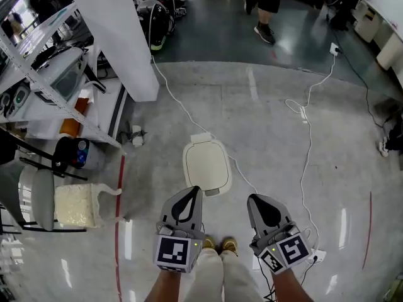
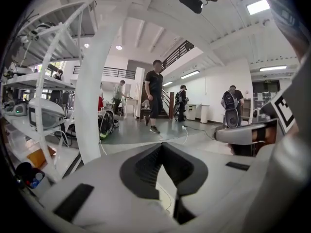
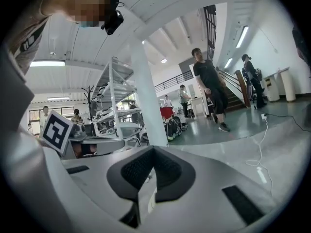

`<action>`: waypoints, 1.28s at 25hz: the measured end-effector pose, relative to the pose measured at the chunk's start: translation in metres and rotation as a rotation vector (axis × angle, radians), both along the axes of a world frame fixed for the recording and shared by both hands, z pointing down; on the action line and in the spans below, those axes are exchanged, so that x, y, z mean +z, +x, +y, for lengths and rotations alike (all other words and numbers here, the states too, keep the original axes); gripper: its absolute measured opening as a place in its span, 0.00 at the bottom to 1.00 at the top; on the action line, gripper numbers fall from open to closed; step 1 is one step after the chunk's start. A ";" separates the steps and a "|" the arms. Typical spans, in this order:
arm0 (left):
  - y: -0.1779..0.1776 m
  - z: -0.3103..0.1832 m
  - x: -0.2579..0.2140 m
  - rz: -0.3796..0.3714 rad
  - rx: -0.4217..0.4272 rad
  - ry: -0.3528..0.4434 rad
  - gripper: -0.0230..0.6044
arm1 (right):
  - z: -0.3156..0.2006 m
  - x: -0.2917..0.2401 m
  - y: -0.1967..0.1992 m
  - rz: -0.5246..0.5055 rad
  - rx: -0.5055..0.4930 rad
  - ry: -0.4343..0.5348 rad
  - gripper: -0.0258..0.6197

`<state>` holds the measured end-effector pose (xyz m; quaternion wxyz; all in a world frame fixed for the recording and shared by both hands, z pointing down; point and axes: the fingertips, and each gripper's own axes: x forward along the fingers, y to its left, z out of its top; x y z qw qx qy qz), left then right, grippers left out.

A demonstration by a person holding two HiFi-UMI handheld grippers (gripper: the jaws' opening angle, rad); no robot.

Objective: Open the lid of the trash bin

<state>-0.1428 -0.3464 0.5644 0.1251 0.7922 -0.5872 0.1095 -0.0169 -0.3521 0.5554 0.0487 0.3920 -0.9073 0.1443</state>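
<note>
The trash bin (image 1: 206, 164) stands on the grey floor just ahead of me, seen from above, with its cream lid down. My left gripper (image 1: 191, 191) is held above the floor just short of the bin's near edge, apart from it. It is shut and holds nothing. My right gripper (image 1: 254, 199) hangs to the bin's right, a little nearer to me, and is also shut and empty. In the left gripper view the left gripper (image 2: 163, 146) points across the room, its dark pads together. The right gripper (image 3: 153, 149) looks the same in the right gripper view.
A white pillar (image 1: 119, 36) and a metal shelf rack (image 1: 44, 74) stand at the left. A chair with a white bag (image 1: 75, 205) sits below them. A white cable (image 1: 308, 143) runs across the floor on the right. A person (image 1: 264, 5) walks at the back.
</note>
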 end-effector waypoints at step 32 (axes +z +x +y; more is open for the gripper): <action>0.007 -0.019 0.368 0.000 -0.030 -0.809 0.02 | 0.011 0.091 0.017 0.027 0.041 -0.148 0.09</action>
